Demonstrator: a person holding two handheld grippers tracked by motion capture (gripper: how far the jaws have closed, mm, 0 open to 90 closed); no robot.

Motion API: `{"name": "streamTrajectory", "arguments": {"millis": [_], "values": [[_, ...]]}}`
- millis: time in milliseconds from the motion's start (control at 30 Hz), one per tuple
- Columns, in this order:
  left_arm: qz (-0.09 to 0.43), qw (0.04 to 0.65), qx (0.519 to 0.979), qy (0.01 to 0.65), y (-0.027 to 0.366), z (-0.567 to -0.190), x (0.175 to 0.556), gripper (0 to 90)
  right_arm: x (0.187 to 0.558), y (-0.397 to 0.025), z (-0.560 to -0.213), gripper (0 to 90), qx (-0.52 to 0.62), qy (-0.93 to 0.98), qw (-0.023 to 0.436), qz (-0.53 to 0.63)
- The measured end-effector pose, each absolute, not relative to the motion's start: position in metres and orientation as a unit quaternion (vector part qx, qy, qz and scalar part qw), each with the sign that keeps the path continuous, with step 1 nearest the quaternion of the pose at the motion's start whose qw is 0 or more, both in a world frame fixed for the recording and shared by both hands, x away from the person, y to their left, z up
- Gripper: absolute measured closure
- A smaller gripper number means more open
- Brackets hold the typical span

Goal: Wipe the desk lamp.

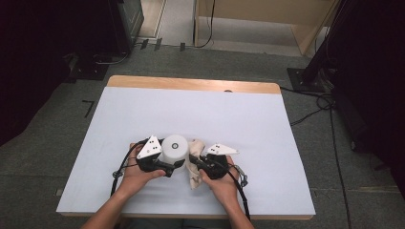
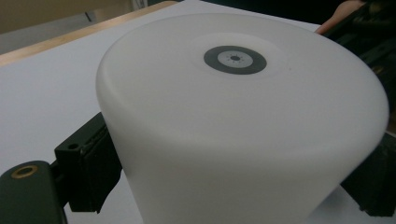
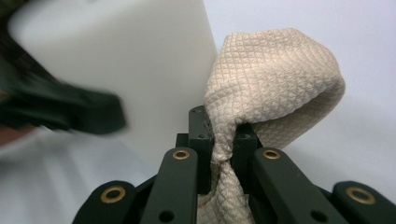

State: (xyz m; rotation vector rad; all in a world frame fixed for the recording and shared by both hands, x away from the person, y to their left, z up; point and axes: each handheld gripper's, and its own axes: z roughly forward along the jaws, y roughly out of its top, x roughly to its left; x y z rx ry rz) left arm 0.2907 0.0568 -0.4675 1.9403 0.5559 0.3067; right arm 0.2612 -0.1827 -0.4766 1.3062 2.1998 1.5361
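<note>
- High view: a white cylinder (image 1: 175, 148) is seen standing low-centre on the tabletop (image 1: 143, 109), clamped between the left tool's (image 1: 175, 164) jaws, probably to steady it.
- Right gripper view: the beige cloth (image 3: 275, 79) is pinched in the closed right tool (image 3: 227, 140), pressed against the cylinder's side, apparently for wiping.

Open table (image 1: 191, 109) beyond cylinder (image 1: 175, 148)

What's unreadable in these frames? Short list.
- White cylinder: its base is cut off by the bottom edge of the left gripper view.
- Left gripper: blurred in the right gripper view; pad contact with the cylinder unclear there.
- Beige cloth: its lower end is hidden behind the right gripper fingers.
- Grey ring mark on the cylinder top: fine detail too small.
</note>
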Motion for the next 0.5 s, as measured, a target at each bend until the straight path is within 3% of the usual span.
{"name": "streamTrajectory", "arguments": {"millis": [167, 267, 500], "values": [[0.126, 0.523, 0.81, 0.234, 0.056, -0.468, 0.291, 7.3, 0.249, -0.187, -0.446, 83.6, 0.405, 0.711, 0.103, 0.566], [0.126, 0.523, 0.81, 0.234, 0.056, -0.469, 0.291, 7.2, 0.245, -0.189, -0.436, 83.4, 0.399, 0.695, 0.09, 0.591], [0.131, 0.518, 0.811, 0.239, 0.054, -0.469, 0.29, 7.3, 0.248, -0.189, -0.451, 83.1, 0.417, 0.696, 0.076, 0.579]]}}
